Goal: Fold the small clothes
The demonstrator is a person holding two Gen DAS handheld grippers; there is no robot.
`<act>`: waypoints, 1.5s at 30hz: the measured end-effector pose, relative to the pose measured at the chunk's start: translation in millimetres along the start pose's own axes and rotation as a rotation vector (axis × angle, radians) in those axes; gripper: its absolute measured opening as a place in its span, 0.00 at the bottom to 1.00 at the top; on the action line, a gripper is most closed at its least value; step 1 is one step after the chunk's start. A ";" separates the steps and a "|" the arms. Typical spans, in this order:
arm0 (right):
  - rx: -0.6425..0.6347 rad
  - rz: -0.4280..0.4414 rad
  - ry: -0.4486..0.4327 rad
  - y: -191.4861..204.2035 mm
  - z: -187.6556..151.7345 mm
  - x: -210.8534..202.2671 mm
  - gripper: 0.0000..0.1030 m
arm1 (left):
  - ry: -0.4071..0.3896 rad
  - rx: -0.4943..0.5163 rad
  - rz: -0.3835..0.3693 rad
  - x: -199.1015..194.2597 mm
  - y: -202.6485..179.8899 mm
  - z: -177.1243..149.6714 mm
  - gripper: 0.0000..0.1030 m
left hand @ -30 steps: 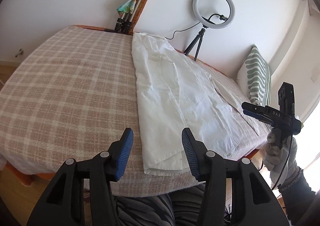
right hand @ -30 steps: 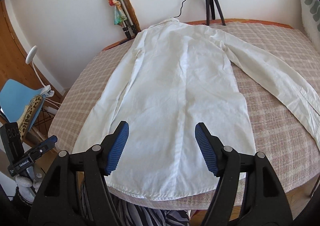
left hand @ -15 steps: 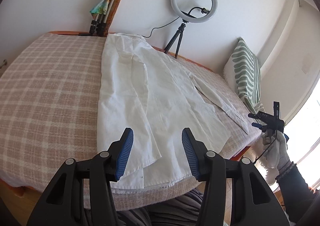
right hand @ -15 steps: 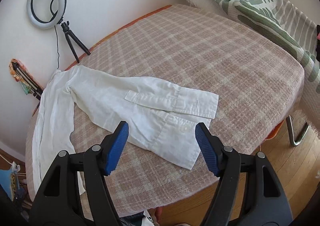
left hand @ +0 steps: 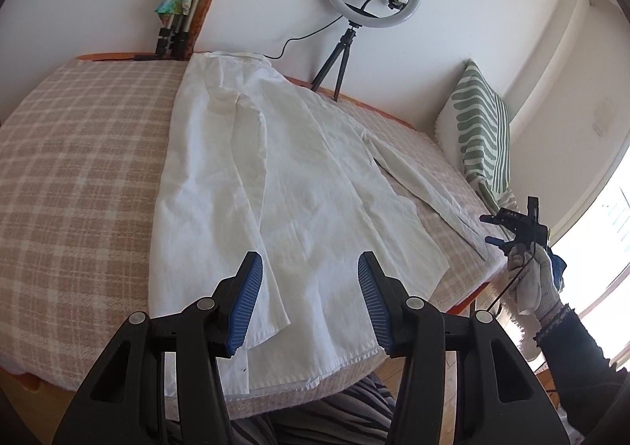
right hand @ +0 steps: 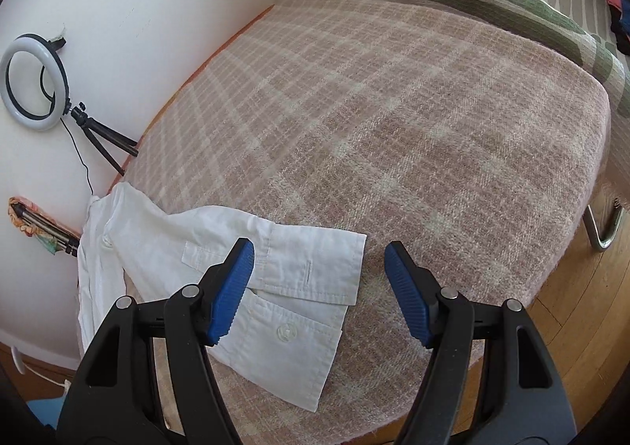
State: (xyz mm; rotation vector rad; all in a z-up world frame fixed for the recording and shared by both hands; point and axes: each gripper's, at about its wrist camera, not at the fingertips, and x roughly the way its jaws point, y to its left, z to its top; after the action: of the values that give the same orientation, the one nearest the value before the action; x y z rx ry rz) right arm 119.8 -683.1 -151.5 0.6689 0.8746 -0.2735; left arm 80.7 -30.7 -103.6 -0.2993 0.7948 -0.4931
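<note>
Shirt (left hand: pixel 299 185) cuff (right hand: pixel 311 271) beneath spread right claw (right hand: pixel 319 283)

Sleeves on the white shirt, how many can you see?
2. One sleeve is folded over the shirt's left side. The other sleeve stretches out across the checked cover, its cuff by the right tool.

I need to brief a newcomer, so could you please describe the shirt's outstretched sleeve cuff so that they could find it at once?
Start at the pink-and-cream checked blanket covering the bed, then find the white long-sleeved cotton shirt lying flat on it. Its outstretched sleeve ends in a white buttoned cuff near the blanket's edge, the only part with a clear button and a buttonhole slit.
</note>
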 end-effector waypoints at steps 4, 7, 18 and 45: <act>-0.065 -0.052 -0.007 11.8 -7.9 4.0 0.58 | 0.006 -0.008 0.002 1.0 3.3 -1.4 0.48; -0.133 -0.126 -0.016 22.2 -13.8 6.5 0.31 | 0.010 -0.010 0.005 1.4 5.0 -2.8 0.48; -0.238 -0.005 -0.089 79.4 -39.4 -31.3 0.07 | 0.007 -0.003 0.010 2.5 4.3 -6.1 0.48; -0.790 0.467 0.228 272.7 -193.7 -35.8 0.49 | 0.115 -0.006 -0.127 65.7 -32.1 -21.6 0.53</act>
State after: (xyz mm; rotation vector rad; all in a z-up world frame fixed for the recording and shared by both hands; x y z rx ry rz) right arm 109.2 -351.5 -95.4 0.1443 0.9242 0.5602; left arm 94.0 -94.1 -143.8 -0.3300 0.8931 -0.6316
